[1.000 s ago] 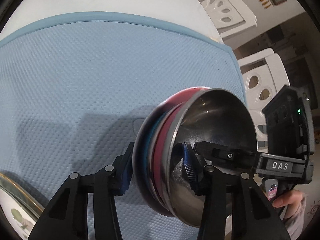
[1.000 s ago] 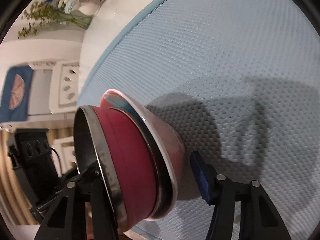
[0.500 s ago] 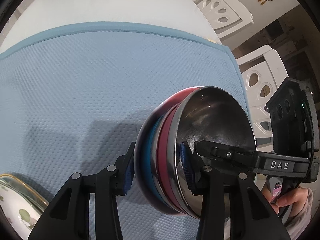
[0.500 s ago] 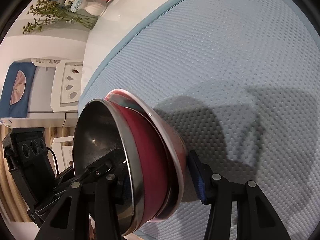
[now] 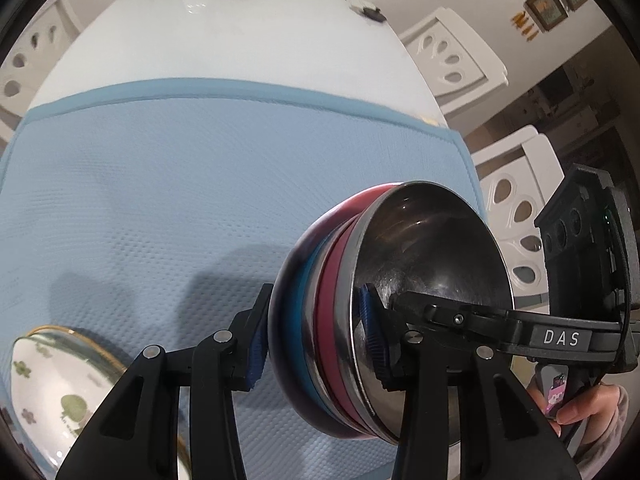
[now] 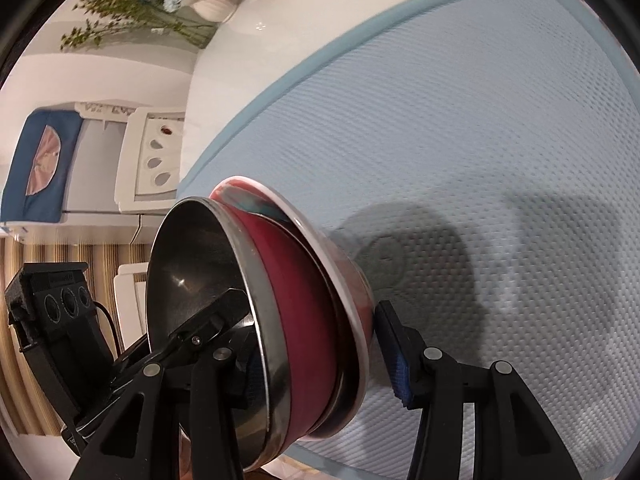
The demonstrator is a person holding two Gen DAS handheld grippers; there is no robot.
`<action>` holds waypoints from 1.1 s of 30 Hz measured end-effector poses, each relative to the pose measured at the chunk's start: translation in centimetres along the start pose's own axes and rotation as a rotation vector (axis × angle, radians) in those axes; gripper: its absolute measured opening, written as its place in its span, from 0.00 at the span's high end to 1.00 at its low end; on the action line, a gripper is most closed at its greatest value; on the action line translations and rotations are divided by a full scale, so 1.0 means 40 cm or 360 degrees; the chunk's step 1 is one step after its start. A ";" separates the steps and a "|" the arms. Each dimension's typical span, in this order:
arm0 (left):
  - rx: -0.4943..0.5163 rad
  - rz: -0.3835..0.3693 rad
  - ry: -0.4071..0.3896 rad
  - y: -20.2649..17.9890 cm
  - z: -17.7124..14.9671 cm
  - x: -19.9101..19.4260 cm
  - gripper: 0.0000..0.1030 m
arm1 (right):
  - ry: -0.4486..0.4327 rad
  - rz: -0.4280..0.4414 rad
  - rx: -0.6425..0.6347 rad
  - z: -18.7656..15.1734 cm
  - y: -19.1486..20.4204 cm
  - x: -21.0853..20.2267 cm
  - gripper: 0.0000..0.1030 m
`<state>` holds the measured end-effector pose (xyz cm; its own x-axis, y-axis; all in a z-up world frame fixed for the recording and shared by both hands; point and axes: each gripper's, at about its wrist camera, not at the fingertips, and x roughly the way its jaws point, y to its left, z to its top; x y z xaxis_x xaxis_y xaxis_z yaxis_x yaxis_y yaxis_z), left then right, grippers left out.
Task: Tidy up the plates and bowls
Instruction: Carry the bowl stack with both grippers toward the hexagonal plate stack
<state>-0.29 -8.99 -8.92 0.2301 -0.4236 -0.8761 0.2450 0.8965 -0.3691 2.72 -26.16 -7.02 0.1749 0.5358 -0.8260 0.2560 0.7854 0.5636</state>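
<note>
Both sets of jaws are clamped on the same nested stack of bowls (image 5: 384, 320), so it's a two-handed carry. The left gripper (image 5: 316, 344) has one blue pad pressed on the outside of the stack and the other inside the steel bowl (image 5: 432, 264) that sits innermost. The right gripper (image 6: 320, 352) does the mirror thing from the opposite side: one finger reaches into the steel bowl, the other pad sits against the base of the outermost pinkish bowl (image 6: 352, 280).

My guess is they pinch from both sides because the stack is several bowls deep (steel, then a red bowl (image 6: 300, 320), something blue-ish, then the outer one), and one grip on a rim would let it sag or slide apart. From the shadow underneath, the whole stack looks to be up in the air over the near right part of the blue mat (image 5: 200, 184), not resting on it.

Further out, a floral plate with a gold rim (image 5: 60, 392) sits at the near left of the mat. Probably the bowls go somewhere next to it, but that's a guess. White table (image 5: 224, 32) beyond, with flowers (image 6: 132, 12) at the far end.
</note>
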 end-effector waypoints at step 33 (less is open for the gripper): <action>-0.0285 0.0062 -0.0261 0.278 -0.103 -0.273 0.63 | 0.0181 0.0045 -0.0354 -0.098 0.385 0.135 0.53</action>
<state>-3.96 6.13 -4.75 0.3895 -0.3903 -0.8343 0.0651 0.9152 -0.3977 3.89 -9.95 -2.82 0.0679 0.5799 -0.8118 0.0349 0.8118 0.5828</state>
